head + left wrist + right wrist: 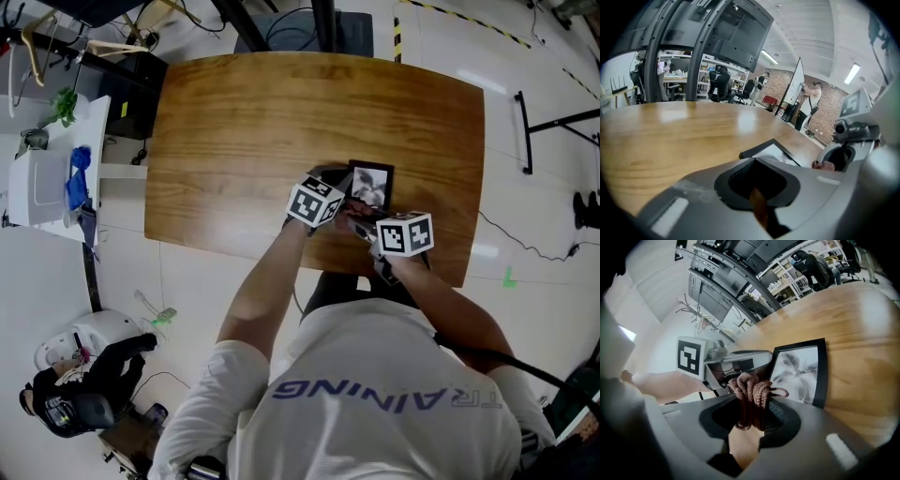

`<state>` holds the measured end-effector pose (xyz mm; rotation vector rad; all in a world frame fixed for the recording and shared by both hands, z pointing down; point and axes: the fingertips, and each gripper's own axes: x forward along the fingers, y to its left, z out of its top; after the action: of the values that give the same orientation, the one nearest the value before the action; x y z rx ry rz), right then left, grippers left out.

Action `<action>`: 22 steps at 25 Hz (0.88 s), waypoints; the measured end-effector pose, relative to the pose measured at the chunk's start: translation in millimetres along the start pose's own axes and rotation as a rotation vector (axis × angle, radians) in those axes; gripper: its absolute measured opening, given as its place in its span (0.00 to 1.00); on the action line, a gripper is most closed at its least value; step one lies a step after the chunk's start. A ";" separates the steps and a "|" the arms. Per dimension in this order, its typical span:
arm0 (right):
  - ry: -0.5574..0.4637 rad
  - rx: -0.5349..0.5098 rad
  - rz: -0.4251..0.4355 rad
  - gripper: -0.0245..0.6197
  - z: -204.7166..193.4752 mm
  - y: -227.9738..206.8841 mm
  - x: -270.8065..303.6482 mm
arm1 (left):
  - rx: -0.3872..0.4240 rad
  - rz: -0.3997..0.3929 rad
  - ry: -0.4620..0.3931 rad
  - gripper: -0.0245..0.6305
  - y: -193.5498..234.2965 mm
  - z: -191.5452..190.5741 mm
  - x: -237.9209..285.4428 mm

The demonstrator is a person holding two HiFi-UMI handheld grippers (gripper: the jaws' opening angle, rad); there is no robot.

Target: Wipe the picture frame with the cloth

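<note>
My right tool (752, 414) is clamped on the cloth (752, 389) — a bunched, reddish-brown, ropy wad that sticks up out of the jaws and curls over their tips. Just beyond it lies the picture frame (800, 371), flat on the table (244, 122). It has a black border round a grey, leafy print. The cloth hangs at the frame's near left corner, and I cannot tell whether it touches the glass.

My left tool (757, 178) is drawn in narrow, its jaws all but together, with only a thin brown sliver showing in the slit and nothing I can name gripped there. Its tips sit right at the frame's left edge, and the black corner of the frame shows just past them. I cannot say whether they press on it.

From above, both tools meet over the near right part of the table — the left one at the frame's left side, the right one at its near end, their marker cubes close together. The far and left parts of the wood show bare grain.
</note>
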<state>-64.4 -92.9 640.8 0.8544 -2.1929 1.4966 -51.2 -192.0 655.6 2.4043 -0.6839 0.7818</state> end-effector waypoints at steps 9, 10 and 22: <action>-0.006 0.031 -0.054 0.23 -2.3 -19.0 -17.6 | 0.012 0.012 -0.005 0.05 0.3 -0.2 -0.4; -0.013 0.036 -0.063 0.23 -3.4 -22.7 -22.8 | 0.014 0.014 -0.007 0.05 0.4 -0.2 -0.6; -0.091 -0.007 -0.206 0.23 -12.6 -69.6 -89.0 | 0.039 0.015 -0.014 0.05 1.8 1.6 1.1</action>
<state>47.7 -74.3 642.6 1.1286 -2.0968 1.3751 -50.9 -194.6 655.7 2.4442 -0.6995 0.7926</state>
